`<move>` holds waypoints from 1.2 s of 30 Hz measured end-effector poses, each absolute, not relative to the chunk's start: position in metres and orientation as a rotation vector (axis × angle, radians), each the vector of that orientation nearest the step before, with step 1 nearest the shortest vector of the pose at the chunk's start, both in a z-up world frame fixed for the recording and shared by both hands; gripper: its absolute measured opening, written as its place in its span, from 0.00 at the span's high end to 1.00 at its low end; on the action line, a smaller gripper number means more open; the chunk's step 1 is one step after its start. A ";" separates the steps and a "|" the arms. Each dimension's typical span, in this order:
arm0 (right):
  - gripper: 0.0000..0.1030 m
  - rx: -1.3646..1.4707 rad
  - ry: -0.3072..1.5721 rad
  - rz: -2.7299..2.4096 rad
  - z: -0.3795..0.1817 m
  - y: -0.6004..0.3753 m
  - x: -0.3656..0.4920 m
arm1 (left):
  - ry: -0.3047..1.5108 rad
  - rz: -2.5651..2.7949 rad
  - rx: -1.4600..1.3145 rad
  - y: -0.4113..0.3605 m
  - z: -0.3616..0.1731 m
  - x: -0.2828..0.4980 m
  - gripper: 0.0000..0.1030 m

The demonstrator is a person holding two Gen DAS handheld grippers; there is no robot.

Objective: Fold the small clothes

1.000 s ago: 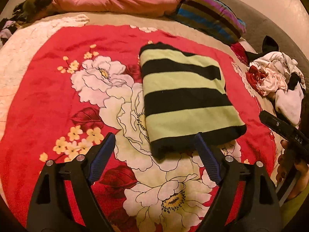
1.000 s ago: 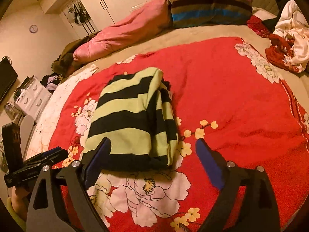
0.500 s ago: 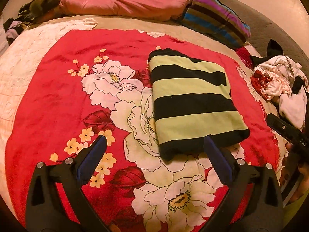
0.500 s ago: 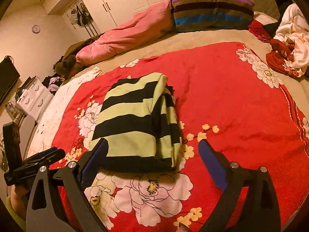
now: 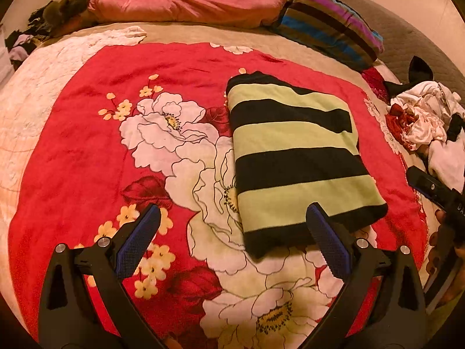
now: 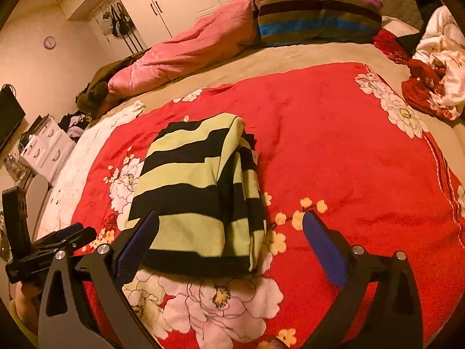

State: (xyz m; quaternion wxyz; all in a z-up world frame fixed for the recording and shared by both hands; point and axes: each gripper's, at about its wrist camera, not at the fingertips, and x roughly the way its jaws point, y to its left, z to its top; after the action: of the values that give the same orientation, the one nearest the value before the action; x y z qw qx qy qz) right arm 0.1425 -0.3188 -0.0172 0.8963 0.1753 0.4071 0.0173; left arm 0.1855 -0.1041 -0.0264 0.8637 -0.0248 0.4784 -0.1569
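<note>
A folded garment [image 5: 293,157] with pale green and black stripes lies flat on the red floral blanket [image 5: 87,145]. My left gripper [image 5: 232,226] hovers open just before the garment's near left corner, its right finger over the black hem and nothing gripped. In the right wrist view the garment [image 6: 189,192] shows its layered right side. My right gripper [image 6: 231,226] is open with its jaws still opening. The garment's near end shows between its fingers, but the pads do not press it. The left gripper [image 6: 58,238] appears at the far left.
A heap of unfolded white, red and black clothes [image 5: 424,122] lies at the bed's right side. A pink duvet [image 5: 189,3] and a striped pillow [image 5: 328,32] lie along the far edge. The right gripper's body [image 5: 430,186] and a hand [image 5: 444,261] are at the right.
The right gripper's fingers have spread a little wider. The left wrist view has swung slightly, so the garment sits further right in it. The garment itself has not moved.
</note>
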 end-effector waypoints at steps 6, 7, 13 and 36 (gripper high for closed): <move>0.04 0.349 0.881 0.046 -0.026 -0.325 0.168 | 1.026 -0.319 -0.015 -0.113 -0.036 0.201 0.09; 0.04 0.353 0.890 0.048 -0.028 -0.326 0.172 | 1.029 -0.320 -0.014 -0.114 -0.037 0.203 0.09; 0.04 0.382 0.922 0.068 -0.039 -0.335 0.192 | 1.053 -0.330 -0.008 -0.123 -0.045 0.216 0.09; 0.04 0.448 1.080 0.224 -0.091 -0.320 0.262 | 1.152 -0.434 -0.150 -0.144 -0.087 0.246 0.09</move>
State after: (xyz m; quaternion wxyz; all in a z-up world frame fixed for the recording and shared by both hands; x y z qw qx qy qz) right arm 0.2617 -0.3205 -0.0909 0.8280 0.2110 0.5087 0.1055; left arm 0.2463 -0.1437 -0.0874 0.8138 -0.0702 0.5398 -0.2034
